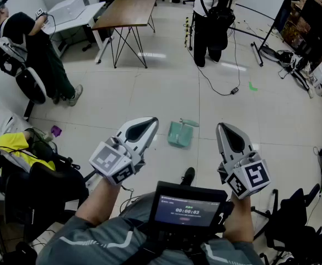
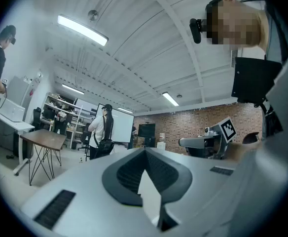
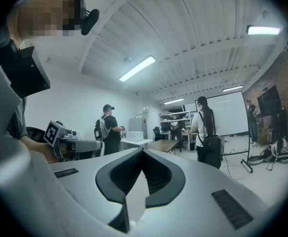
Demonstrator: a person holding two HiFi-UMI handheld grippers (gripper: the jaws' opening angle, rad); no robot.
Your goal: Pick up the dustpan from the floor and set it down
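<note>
On the floor ahead, the green dustpan lies flat, seen between left claw and right claw, untouched. Both claws are closed on nothing and held level. I judge it thin plastic: light, stiff, slick. Best hold looks like the short handle or the raised rim.
</note>
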